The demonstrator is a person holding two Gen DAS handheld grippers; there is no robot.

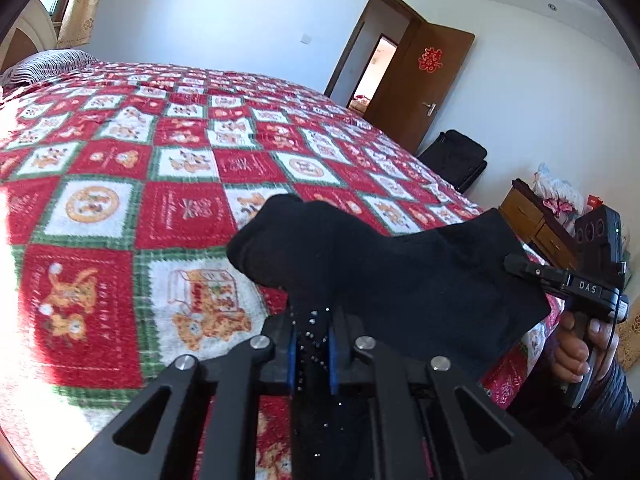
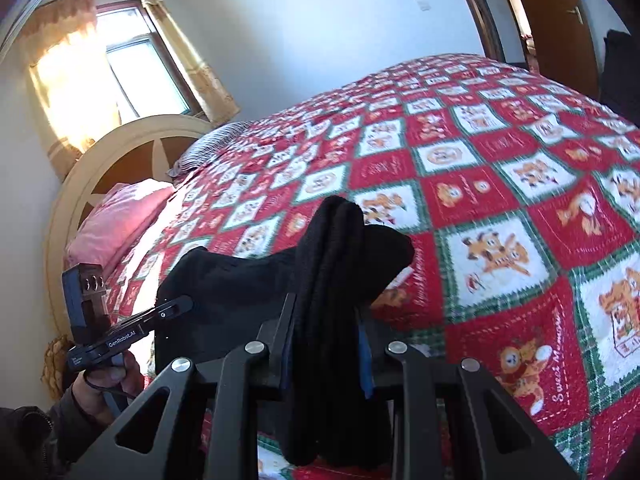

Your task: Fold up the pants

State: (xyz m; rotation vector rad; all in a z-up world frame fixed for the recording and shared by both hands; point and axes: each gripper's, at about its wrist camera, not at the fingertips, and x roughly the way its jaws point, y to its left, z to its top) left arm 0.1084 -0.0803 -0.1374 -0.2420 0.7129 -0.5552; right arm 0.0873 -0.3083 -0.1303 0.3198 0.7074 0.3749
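Observation:
The black pants (image 1: 420, 276) hang bunched above the bed, stretched between both grippers. In the left wrist view my left gripper (image 1: 313, 322) is shut on a thin edge of the black fabric, its blue pads pressed close together. My right gripper (image 1: 512, 262) bites the cloth's far right corner, with a hand (image 1: 576, 344) on its grip. In the right wrist view my right gripper (image 2: 326, 320) is shut on a thick fold of the pants (image 2: 340, 248), which droops over and below the fingers. My left gripper (image 2: 180, 305) grips the cloth's left end.
A bed with a red, white and green patchwork blanket (image 1: 168, 184) fills both views. A striped pillow (image 1: 44, 62), a pink pillow (image 2: 120, 220) and a round headboard (image 2: 132, 136) lie at its head. An open brown door (image 1: 420, 80), a black suitcase (image 1: 456, 158) and a wooden cabinet (image 1: 536, 220) stand beyond the bed.

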